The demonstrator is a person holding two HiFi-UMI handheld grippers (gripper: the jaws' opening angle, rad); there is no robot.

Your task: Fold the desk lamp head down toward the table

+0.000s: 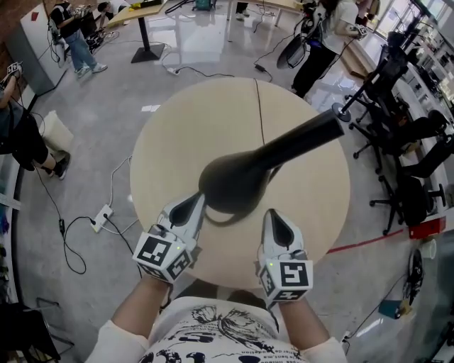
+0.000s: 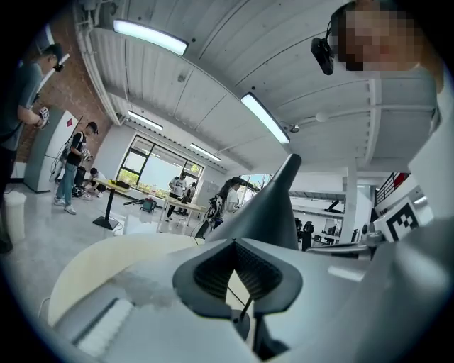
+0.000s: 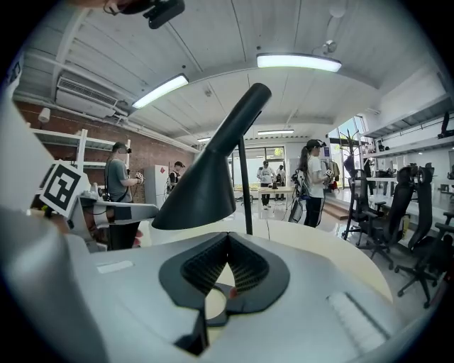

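Note:
A black desk lamp stands on the round beige table (image 1: 177, 135). Seen from above, its cone head (image 1: 234, 186) hangs over the table's near part, and its arm (image 1: 305, 135) runs off to the back right. My left gripper (image 1: 193, 205) is shut and empty, its tip just left of the head's rim. My right gripper (image 1: 273, 216) is also shut and empty, just right of the rim. In the right gripper view the lamp head (image 3: 202, 188) is raised on its thin stem (image 3: 245, 184) above my right gripper (image 3: 227, 235). The lamp head (image 2: 269, 205) looms over my left gripper (image 2: 237, 244).
Black office chairs (image 1: 411, 142) crowd the floor to the right. A power strip (image 1: 101, 216) and cables lie on the floor at left. People stand at the back near other tables (image 1: 145, 8). The table's front edge runs just under both grippers.

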